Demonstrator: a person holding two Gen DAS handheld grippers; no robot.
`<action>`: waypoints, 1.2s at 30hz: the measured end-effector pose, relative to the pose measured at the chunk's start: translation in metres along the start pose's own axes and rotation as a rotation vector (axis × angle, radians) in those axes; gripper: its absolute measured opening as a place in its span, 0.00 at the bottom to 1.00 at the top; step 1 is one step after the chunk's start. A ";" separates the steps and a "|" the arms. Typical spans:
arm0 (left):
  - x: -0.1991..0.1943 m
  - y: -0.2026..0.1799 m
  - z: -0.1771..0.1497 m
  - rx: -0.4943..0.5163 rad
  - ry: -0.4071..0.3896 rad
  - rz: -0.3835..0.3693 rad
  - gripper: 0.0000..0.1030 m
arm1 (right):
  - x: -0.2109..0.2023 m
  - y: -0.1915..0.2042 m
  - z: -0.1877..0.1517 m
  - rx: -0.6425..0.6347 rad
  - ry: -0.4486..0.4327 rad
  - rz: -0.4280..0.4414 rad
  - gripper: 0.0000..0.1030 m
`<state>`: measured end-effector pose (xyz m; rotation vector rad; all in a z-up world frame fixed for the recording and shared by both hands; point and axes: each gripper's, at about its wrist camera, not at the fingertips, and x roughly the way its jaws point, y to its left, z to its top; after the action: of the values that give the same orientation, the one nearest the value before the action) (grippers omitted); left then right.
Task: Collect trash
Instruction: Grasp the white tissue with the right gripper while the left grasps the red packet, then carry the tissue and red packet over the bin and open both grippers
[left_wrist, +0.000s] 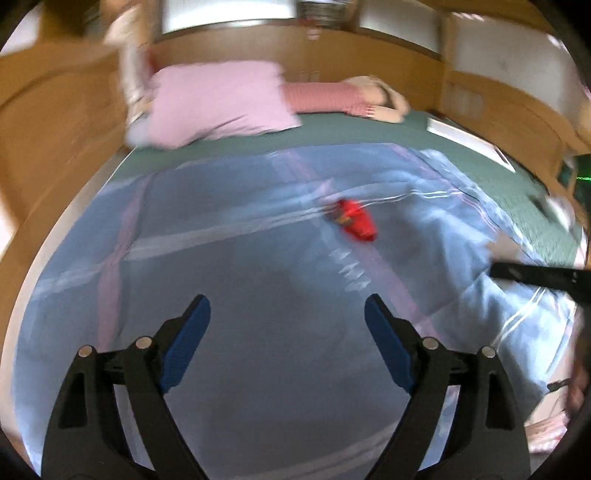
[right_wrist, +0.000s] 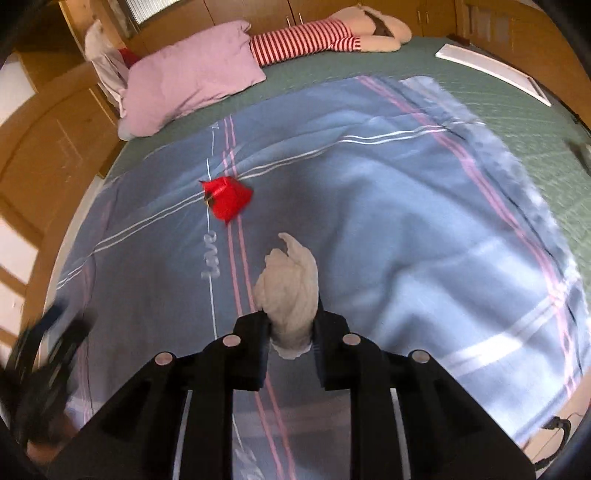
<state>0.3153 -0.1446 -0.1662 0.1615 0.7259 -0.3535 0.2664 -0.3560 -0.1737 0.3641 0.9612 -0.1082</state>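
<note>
Fingers (right_wrist: 258, 328) of the right gripper (right_wrist: 291, 325) pinch a crumpled tissue (right_wrist: 290, 284) above the blue blanket (right_wrist: 406, 221).
Left gripper (left_wrist: 287, 314) hovers spread wide; red wrapper (right_wrist: 227, 199) lies on the blanket ahead.

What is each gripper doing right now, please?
Left gripper: open, empty.
Right gripper: closed on a tissue.

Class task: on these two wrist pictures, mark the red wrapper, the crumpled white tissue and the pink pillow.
red wrapper (right_wrist: 228, 201), right wrist view, middle of its crumpled body
crumpled white tissue (right_wrist: 290, 291), right wrist view, bulk protruding past the fingers
pink pillow (left_wrist: 218, 101), left wrist view, centre of its face
</note>
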 end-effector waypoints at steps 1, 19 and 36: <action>0.011 -0.013 0.008 0.019 -0.007 -0.019 0.83 | -0.012 -0.007 -0.006 0.000 -0.006 -0.002 0.20; 0.191 -0.081 0.062 0.017 0.175 0.018 0.33 | -0.108 -0.104 -0.052 0.168 -0.082 0.006 0.21; -0.138 -0.218 -0.005 0.246 -0.106 -0.321 0.34 | -0.274 -0.133 -0.177 0.338 -0.340 -0.097 0.22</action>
<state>0.1358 -0.3095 -0.0819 0.2578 0.6015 -0.7533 -0.0619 -0.4372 -0.0748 0.5892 0.6219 -0.4121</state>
